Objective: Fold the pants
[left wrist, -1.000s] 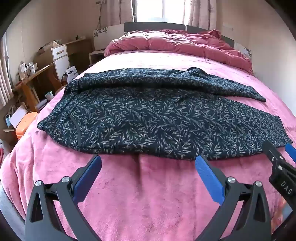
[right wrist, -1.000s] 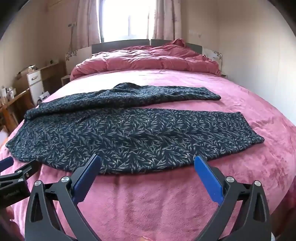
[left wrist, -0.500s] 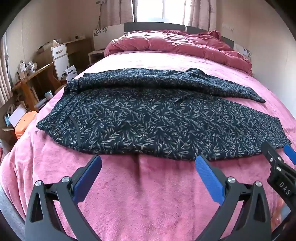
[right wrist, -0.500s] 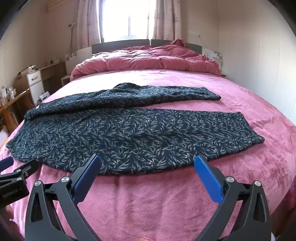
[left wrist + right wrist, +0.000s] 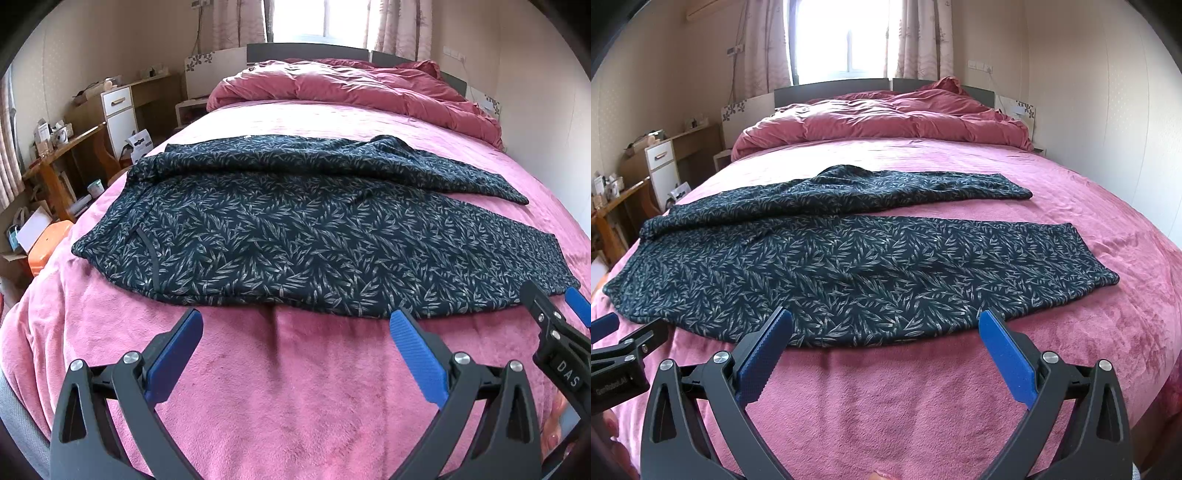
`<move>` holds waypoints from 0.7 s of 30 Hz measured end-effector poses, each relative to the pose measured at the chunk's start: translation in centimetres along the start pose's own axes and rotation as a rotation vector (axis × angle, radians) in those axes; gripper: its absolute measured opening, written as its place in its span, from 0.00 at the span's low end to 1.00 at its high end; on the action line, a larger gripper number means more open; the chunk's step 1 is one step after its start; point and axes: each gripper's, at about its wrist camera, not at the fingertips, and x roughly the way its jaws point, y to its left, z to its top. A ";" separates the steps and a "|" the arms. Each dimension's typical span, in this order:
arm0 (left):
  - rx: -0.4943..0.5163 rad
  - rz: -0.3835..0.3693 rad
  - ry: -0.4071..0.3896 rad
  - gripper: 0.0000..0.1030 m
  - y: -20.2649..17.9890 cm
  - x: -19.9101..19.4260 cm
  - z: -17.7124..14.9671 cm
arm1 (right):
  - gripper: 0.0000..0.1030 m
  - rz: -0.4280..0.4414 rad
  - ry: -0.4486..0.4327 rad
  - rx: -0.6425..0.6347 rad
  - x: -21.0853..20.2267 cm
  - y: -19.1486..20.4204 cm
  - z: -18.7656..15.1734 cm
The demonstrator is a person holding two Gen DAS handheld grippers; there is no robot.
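Observation:
Dark navy pants with a pale leaf print (image 5: 295, 236) lie spread across the pink bed, waist at the left, both legs reaching right; they also show in the right wrist view (image 5: 849, 258). The far leg is rumpled, the near leg lies flat. My left gripper (image 5: 295, 325) is open and empty, hovering just short of the pants' near edge. My right gripper (image 5: 884, 325) is open and empty, also just short of the near edge, further right. Each gripper shows at the edge of the other's view.
The pink blanket (image 5: 295, 387) covers the bed. A bunched red duvet (image 5: 351, 88) lies at the headboard. A wooden desk and white drawers (image 5: 118, 107) stand left of the bed, with an orange box (image 5: 48, 251) on the floor. A wall runs along the right.
Both grippers have edged slightly forward towards the pants' near edge. The pants have not moved and both grippers stay open.

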 end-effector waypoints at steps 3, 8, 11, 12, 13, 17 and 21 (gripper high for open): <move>0.002 -0.001 0.002 0.98 -0.1 0.1 0.0 | 0.97 -0.002 0.000 -0.002 0.0 0.0 0.0; 0.002 -0.003 0.006 0.98 -0.1 0.2 -0.1 | 0.97 0.002 0.002 -0.001 0.0 0.0 0.0; 0.001 -0.002 0.005 0.98 -0.1 0.2 -0.1 | 0.97 0.003 0.004 -0.001 0.1 0.0 0.0; 0.002 -0.003 0.006 0.98 -0.1 0.2 -0.1 | 0.97 0.003 0.004 -0.001 0.1 0.0 0.0; 0.003 -0.005 0.008 0.98 -0.1 0.2 -0.1 | 0.97 0.004 0.004 -0.001 0.1 0.0 0.0; 0.005 -0.005 0.009 0.98 -0.1 0.2 -0.1 | 0.97 0.005 0.007 -0.001 0.1 0.0 -0.1; 0.006 -0.006 0.010 0.98 -0.1 0.2 -0.2 | 0.97 0.006 0.007 0.000 0.1 0.0 -0.1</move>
